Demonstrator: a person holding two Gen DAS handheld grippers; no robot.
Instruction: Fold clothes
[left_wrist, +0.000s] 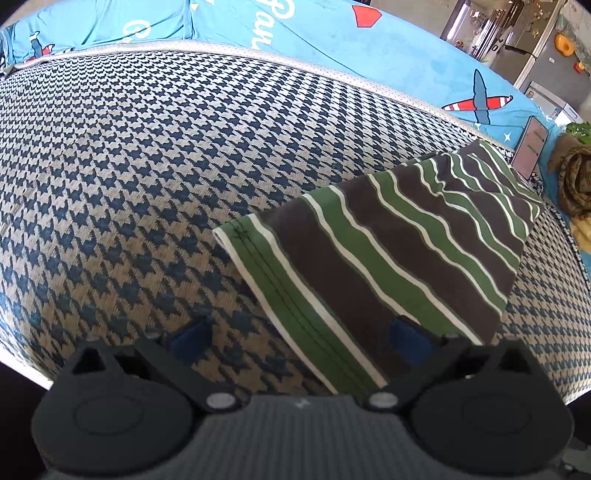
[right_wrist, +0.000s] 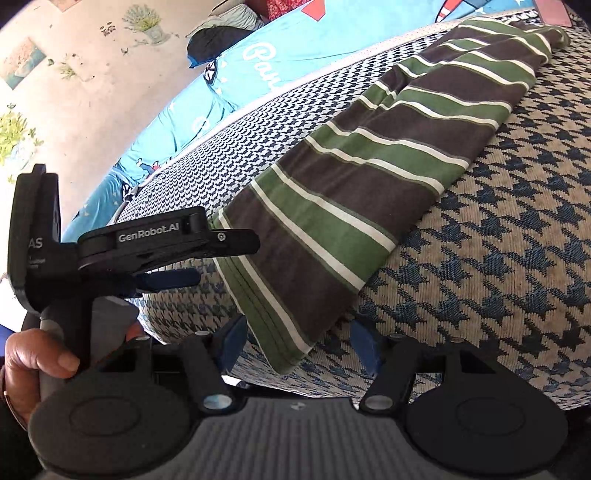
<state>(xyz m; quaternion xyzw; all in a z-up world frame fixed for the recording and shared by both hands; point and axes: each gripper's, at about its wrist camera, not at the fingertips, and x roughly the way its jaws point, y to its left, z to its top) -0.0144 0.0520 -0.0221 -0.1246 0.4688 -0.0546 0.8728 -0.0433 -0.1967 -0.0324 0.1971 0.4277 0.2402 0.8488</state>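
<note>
Both grippers — the left gripper (left_wrist: 295, 338) and right gripper (right_wrist: 297, 341), jaws apart, gripping nothing — flanked the striped shirt's (right_wrist: 354, 192) hem at the houndstooth cushion's (left_wrist: 147, 166) near edge; pinching both corners evenly would likely fold it square.

We hold both grippers angled downward. Our left gripper (left_wrist: 299, 338) stands with its jaws wide apart and nothing pinched. Our right gripper (right_wrist: 297, 341) is parted too, its pads clear. Our left hand (right_wrist: 40, 360) wraps the handle.
</note>
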